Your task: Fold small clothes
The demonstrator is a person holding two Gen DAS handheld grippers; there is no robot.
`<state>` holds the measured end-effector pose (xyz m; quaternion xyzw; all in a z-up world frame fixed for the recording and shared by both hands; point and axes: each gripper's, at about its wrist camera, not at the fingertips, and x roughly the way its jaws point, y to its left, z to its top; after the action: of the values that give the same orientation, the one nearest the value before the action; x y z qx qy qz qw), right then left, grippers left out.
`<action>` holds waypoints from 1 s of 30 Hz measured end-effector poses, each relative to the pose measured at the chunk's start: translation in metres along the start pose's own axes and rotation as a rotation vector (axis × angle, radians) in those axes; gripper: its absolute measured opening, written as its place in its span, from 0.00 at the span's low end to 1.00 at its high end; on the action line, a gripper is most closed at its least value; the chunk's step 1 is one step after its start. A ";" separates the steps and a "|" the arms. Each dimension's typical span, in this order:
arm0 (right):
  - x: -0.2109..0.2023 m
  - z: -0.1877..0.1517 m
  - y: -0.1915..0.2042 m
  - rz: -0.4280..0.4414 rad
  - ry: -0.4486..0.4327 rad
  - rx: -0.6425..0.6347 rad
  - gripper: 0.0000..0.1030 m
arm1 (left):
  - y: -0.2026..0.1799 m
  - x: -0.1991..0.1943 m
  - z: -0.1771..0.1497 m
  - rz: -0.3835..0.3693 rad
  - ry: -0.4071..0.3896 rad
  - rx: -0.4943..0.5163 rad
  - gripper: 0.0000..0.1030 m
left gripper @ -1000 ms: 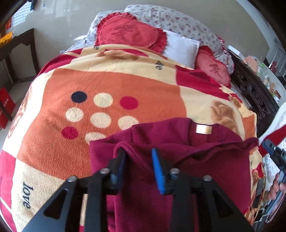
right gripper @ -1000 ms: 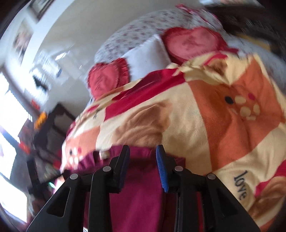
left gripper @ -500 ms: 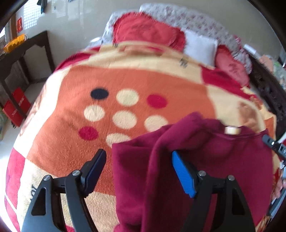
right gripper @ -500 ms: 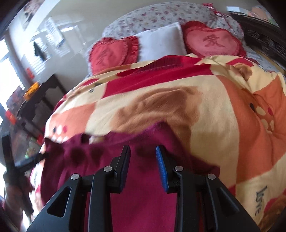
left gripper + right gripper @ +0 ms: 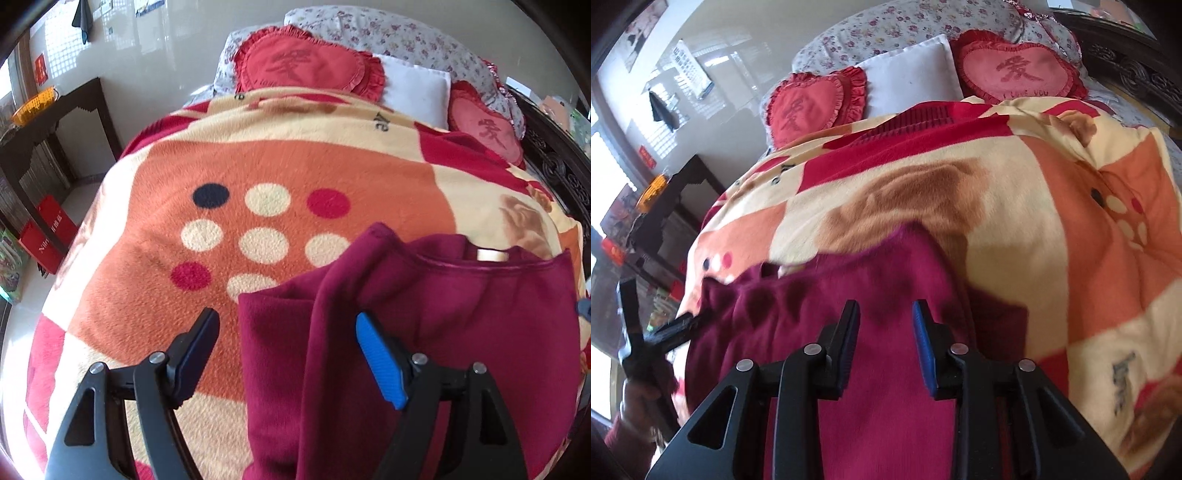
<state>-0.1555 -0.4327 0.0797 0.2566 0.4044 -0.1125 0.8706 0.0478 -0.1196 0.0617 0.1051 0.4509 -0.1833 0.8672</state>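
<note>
Left wrist view: your left gripper has its fingers spread wide and empty over the maroon fleece top, sleeve folded in, on the patterned blanket.

Right wrist view: your right gripper is part-open, holding nothing; further folds remain.

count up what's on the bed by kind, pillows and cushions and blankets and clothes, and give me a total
Heart-shaped red cushions: 2
White pillow: 1
Floral pillow: 1
Patterned fleece blanket: 1
Maroon garment: 1
Total: 6
</note>
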 end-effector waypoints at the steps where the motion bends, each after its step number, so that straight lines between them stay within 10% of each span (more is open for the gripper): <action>1: -0.005 -0.006 0.000 -0.002 0.011 -0.003 0.13 | -0.001 -0.004 0.000 0.002 -0.004 0.006 0.79; 17: -0.013 -0.072 -0.021 -0.130 0.157 -0.004 0.15 | -0.004 -0.060 -0.036 -0.007 -0.017 0.076 0.79; 30: -0.040 -0.107 -0.010 -0.018 0.155 -0.031 0.23 | 0.021 -0.066 -0.108 -0.119 0.113 0.049 0.78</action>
<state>-0.2547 -0.3842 0.0491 0.2472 0.4748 -0.0939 0.8394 -0.0582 -0.0486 0.0544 0.1094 0.4998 -0.2394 0.8252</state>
